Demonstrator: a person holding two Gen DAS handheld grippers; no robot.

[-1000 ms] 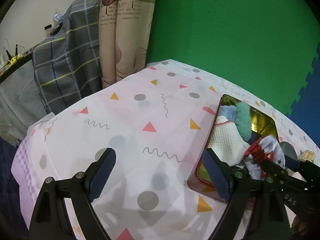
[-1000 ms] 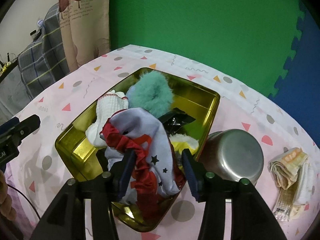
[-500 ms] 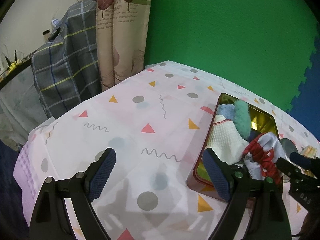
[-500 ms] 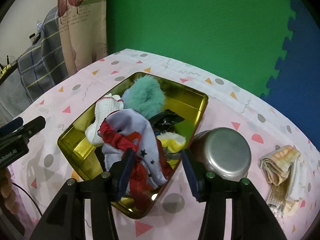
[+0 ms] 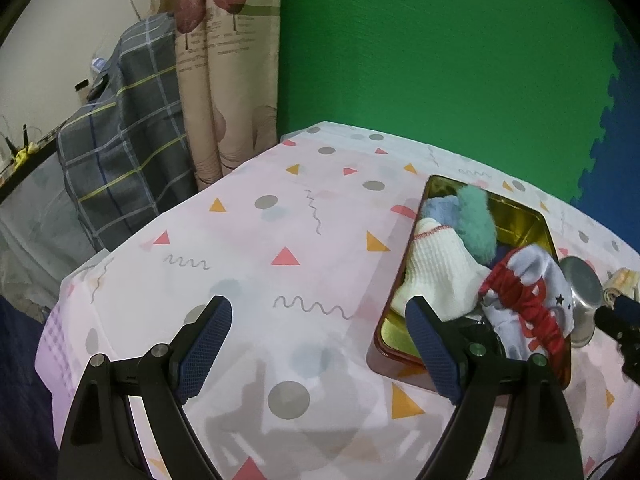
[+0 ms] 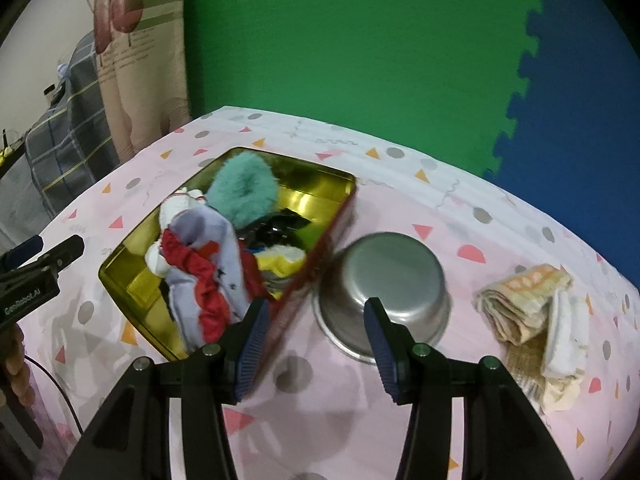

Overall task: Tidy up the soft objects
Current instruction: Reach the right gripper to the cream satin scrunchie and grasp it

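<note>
A gold tin (image 6: 320, 184) (image 5: 524, 216) on the patterned tablecloth holds several soft things: a teal fluffy piece (image 6: 242, 188) (image 5: 476, 220), a white sock (image 5: 436, 268), a grey cloth with red trim (image 6: 208, 268) (image 5: 528, 300) and a yellow piece (image 6: 280, 260). My right gripper (image 6: 314, 344) is open and empty, raised between the tin and a steel bowl (image 6: 384, 284). Folded cloths (image 6: 536, 312) lie to its right. My left gripper (image 5: 320, 352) is open and empty over the tablecloth left of the tin.
The steel bowl (image 5: 582, 292) stands upside down right beside the tin. A green and blue foam wall (image 6: 360, 40) backs the table. A curtain (image 5: 224, 72) and a plaid-covered piece (image 5: 120, 120) stand off the table's left edge.
My right gripper has pulled back and shifted right, from over the grey and red cloth to over the gap between tin and bowl. The left gripper drew back slightly.
</note>
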